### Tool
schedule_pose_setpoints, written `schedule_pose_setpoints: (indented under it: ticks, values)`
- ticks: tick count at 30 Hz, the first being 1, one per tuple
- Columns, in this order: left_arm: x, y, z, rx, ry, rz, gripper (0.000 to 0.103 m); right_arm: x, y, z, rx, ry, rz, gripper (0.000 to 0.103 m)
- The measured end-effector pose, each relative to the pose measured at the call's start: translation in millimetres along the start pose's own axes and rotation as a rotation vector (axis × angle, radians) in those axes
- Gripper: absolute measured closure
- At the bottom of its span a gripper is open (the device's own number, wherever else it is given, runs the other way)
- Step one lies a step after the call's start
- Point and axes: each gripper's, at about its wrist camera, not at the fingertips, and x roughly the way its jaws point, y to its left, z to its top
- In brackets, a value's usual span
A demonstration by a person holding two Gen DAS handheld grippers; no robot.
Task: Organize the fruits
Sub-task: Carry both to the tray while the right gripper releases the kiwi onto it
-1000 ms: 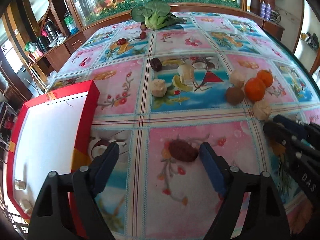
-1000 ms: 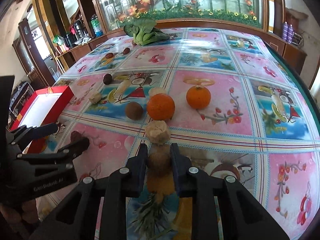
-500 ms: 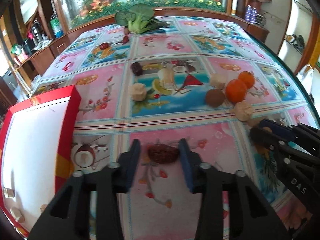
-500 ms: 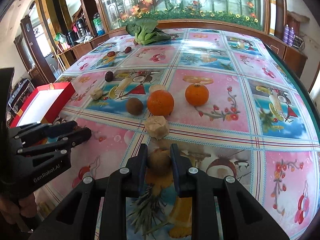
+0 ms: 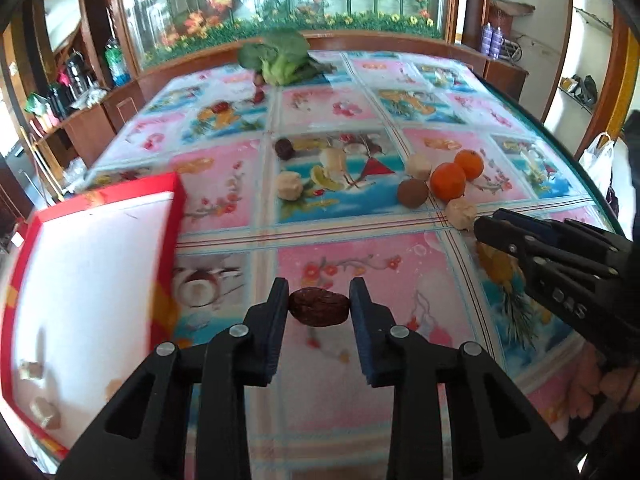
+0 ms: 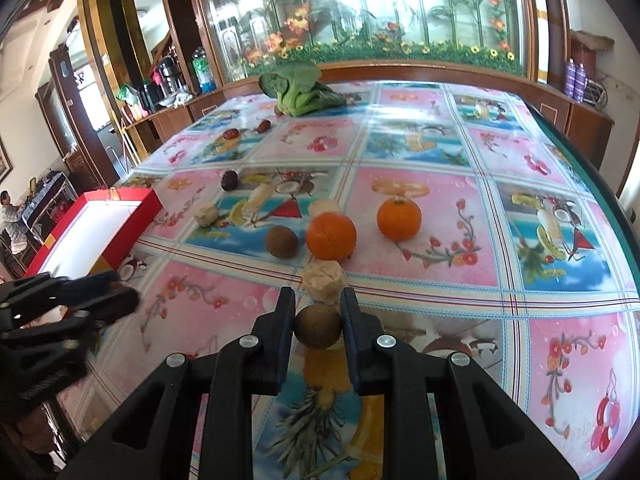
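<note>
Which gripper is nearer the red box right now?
Left. The left gripper, shut on a dark red date, is just beside the red box. The right gripper, shut on a brown round fruit, sits farther across the table.

Glossy plastic tablecloth (image 6: 420, 264); wrinkled matt date (image 5: 319, 307); wooden cabinets (image 6: 576, 120).
</note>
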Motion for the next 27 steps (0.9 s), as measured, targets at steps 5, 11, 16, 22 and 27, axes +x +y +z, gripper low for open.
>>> schedule_pose_setpoints:
  ticks: [5,11,16,22,27]
  values:
    - [-35.2,26.6,-7.9,-0.025,-0.073,0.059,0.070,-3.4,16.4,0.1,-0.014,-0.025,0.019,0.081]
    - [-61.9,95.4,-20.0,-0.115,-0.108,0.203,0.070,-2.4,95.4,3.7,-0.081,-0.028,0.189,0.082]
    - [-67.7,146.5,-40.2,-0.179,-0.094,0.308,0.070,6.9,167.8,10.1,-0.153,0.013,0.327,0.082]
    - [-63.1,176.8,-64.0,-0.220,-0.060,0.371,0.070,31.1,232.2,4.0,-0.261,0.076,0.344,0.082]
    - [-62.1,185.6,-72.6,-0.230,-0.052,0.416,0.070,45.6,252.5,-1.1,-0.292,0.111,0.319,0.081]
